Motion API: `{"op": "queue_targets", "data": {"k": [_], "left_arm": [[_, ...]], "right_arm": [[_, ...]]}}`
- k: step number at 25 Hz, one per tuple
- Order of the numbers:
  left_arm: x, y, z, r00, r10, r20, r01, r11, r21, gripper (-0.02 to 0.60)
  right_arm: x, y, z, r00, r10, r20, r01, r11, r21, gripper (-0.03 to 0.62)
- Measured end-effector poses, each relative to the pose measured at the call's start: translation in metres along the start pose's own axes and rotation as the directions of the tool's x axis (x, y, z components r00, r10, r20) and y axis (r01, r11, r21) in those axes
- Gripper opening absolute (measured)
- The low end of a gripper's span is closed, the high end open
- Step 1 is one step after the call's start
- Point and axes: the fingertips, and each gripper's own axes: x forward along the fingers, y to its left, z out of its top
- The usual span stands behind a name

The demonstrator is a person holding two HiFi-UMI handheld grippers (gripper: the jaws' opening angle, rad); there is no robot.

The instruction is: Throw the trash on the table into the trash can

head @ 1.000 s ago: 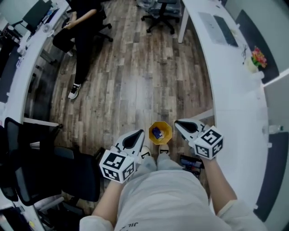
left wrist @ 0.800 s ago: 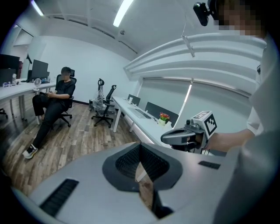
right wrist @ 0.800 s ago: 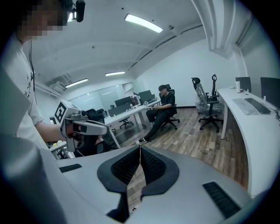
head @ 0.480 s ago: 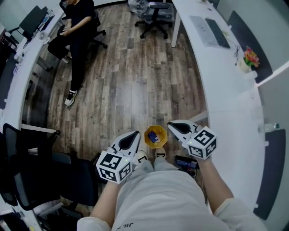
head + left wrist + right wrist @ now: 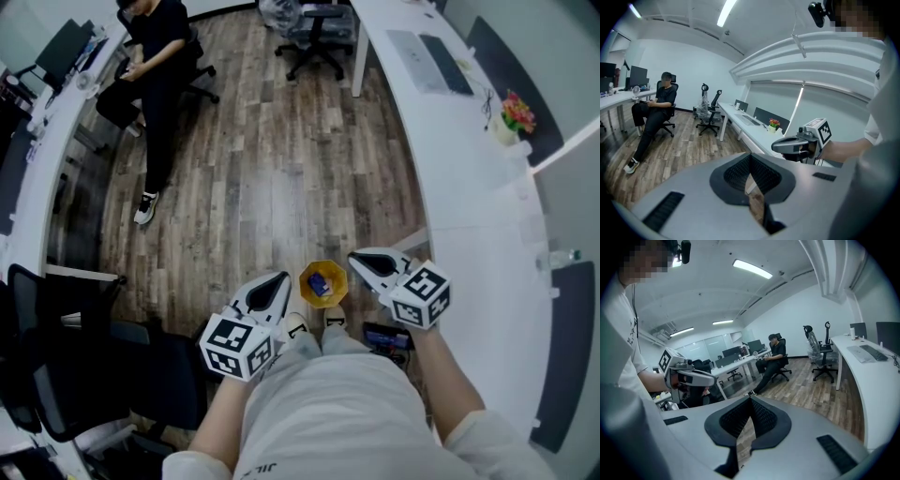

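Head view, looking steeply down: a small yellow trash can (image 5: 323, 283) with a faceted rim, standing on a floor (image 5: 272, 178) of grey-brown wood planks just ahead of the person's feet. Inside it, a blue scrap (image 5: 321, 279). On either side, near the rim but apart from it, the left tool (image 5: 281, 279) and the right tool (image 5: 358, 258): smooth white shells, black tapering noses, 1 cube of black-and-white square markers on each. At right, a long white desk (image 5: 469, 206) with a smooth curved edge, carrying a keyboard (image 5: 441, 61) and a pot of flowers (image 5: 511, 114) far up. Close at left, a black office chair (image 5: 56, 375). Ahead, a broad open strip of planks; at its upper left, a seated person (image 5: 155, 66) in black.

Left gripper view: matte grey shell, 2 black ribbed pads drawn to a narrow slit, nothing between them. Beyond, the right tool (image 5: 780, 146) held out over the white curve of the desk (image 5: 745, 124); open floor to the left of that edge.

Right gripper view: same grey shell, ribbed pads pressed together on nothing. At left, the left tool (image 5: 705, 379); at right, the desk edge (image 5: 876, 376); between them, bare planks running back to the seated person (image 5: 776, 357).
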Motion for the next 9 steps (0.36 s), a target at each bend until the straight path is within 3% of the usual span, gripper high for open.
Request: {"op": "queue_targets", "data": {"k": [9], "left_arm": [[0.0033, 0.0004, -0.0018, 1.000, 0.006, -0.007, -0.006, 1.000, -0.004, 0.000]], "right_arm": [[-0.0025, -0.0073, -0.0018, 1.000, -0.002, 0.000, 0.002, 1.000, 0.010, 0.031]]}}
